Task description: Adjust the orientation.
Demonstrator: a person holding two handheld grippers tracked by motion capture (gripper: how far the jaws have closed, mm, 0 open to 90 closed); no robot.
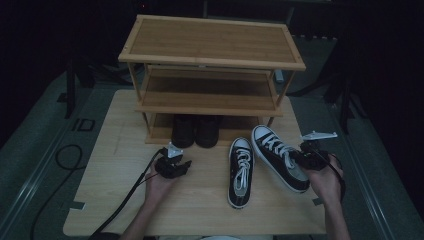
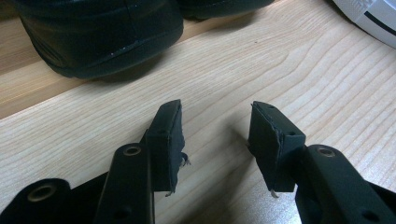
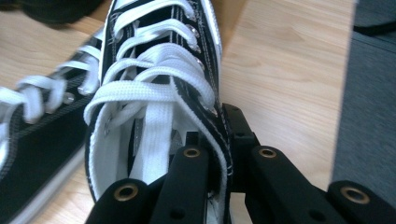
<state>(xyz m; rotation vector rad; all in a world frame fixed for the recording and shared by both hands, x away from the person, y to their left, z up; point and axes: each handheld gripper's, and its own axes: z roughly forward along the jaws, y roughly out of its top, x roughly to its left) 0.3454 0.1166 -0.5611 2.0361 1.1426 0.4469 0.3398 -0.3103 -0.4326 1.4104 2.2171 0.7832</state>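
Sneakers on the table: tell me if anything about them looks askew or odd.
The right sneaker sits askew: its toe angles toward the rack, while the left sneaker lies straight on the table. The right gripper is shut on its collar. The left gripper's pads look frayed.

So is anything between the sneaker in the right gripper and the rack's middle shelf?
Nothing visible: the held sneaker in the right gripper has open space up to the bare middle shelf; the black shoes sit lower.
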